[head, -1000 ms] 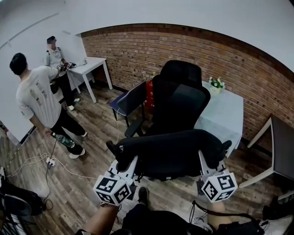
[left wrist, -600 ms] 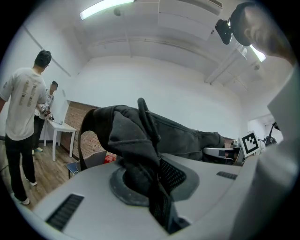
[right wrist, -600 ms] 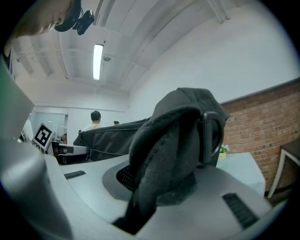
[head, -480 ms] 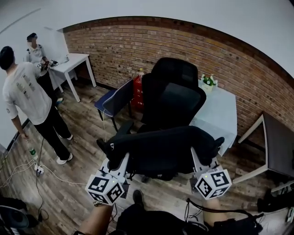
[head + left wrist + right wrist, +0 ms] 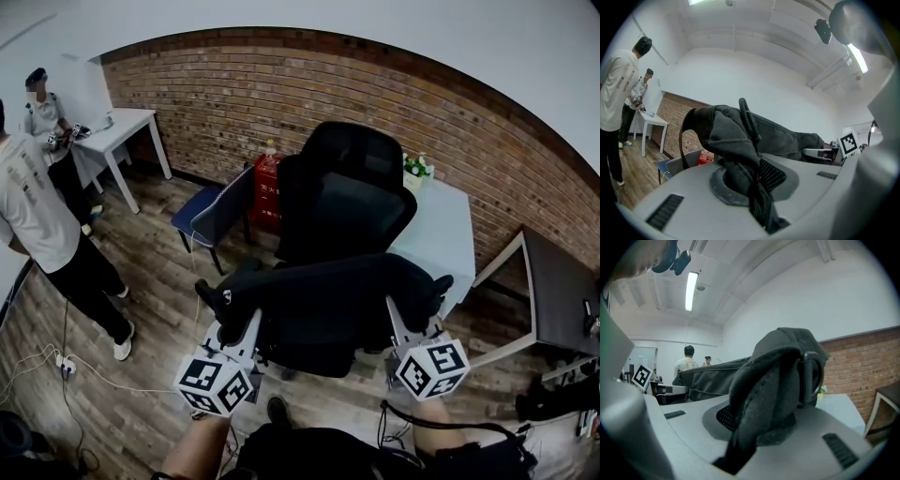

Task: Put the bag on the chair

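Observation:
A long black bag (image 5: pixel 328 305) hangs stretched between my two grippers in the head view, in front of a black office chair (image 5: pixel 345 197). My left gripper (image 5: pixel 242 339) is shut on the bag's left end, where dark fabric (image 5: pixel 740 140) bunches between the jaws in the left gripper view. My right gripper (image 5: pixel 405 328) is shut on the bag's right end, a padded strap (image 5: pixel 768 380) pinched between its jaws in the right gripper view. The bag hides the chair's seat.
A pale table (image 5: pixel 441 234) with a small plant (image 5: pixel 415 166) stands right of the chair against the brick wall. A blue chair (image 5: pixel 216 211) and red box (image 5: pixel 267 187) sit to the left. Two people (image 5: pixel 37 225) stand by a white desk (image 5: pixel 117 127). Cables (image 5: pixel 56 361) lie on the floor.
The view has swung to the right and come a little nearer the chair. The people have slid toward the left edge. Both grippers still hold the bag as before.

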Action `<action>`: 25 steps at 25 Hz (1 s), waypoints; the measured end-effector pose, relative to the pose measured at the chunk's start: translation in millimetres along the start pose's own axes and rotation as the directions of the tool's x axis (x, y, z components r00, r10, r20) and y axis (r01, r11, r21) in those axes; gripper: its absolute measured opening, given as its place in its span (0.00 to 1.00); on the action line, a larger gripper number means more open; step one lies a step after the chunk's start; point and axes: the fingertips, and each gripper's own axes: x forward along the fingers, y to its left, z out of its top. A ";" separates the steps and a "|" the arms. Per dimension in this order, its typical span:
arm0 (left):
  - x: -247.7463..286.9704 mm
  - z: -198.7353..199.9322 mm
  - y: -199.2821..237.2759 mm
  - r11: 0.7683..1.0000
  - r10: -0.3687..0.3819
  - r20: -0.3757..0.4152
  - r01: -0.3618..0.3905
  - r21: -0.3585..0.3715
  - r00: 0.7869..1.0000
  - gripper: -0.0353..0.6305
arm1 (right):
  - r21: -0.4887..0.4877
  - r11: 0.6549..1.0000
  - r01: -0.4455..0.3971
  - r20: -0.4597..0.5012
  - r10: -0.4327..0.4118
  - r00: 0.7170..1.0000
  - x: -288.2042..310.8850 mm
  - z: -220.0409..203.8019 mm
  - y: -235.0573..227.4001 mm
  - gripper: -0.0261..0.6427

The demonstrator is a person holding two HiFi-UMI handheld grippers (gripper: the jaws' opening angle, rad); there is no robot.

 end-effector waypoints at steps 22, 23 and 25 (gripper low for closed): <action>117.7 4.8 46.4 0.999 -0.041 -0.060 0.040 -0.018 0.997 0.14 | 0.016 0.999 0.039 -0.010 -0.039 0.999 88.6 11.4 -56.9 0.14; 123.7 5.2 45.6 0.999 -0.041 -0.062 0.041 -0.015 0.997 0.14 | 0.018 0.999 0.035 -0.008 -0.035 0.999 91.5 12.1 -62.0 0.14; 137.4 6.4 44.6 0.999 -0.038 -0.064 0.038 -0.008 0.997 0.13 | 0.025 0.999 0.033 -0.002 -0.033 0.999 98.8 13.6 -73.1 0.14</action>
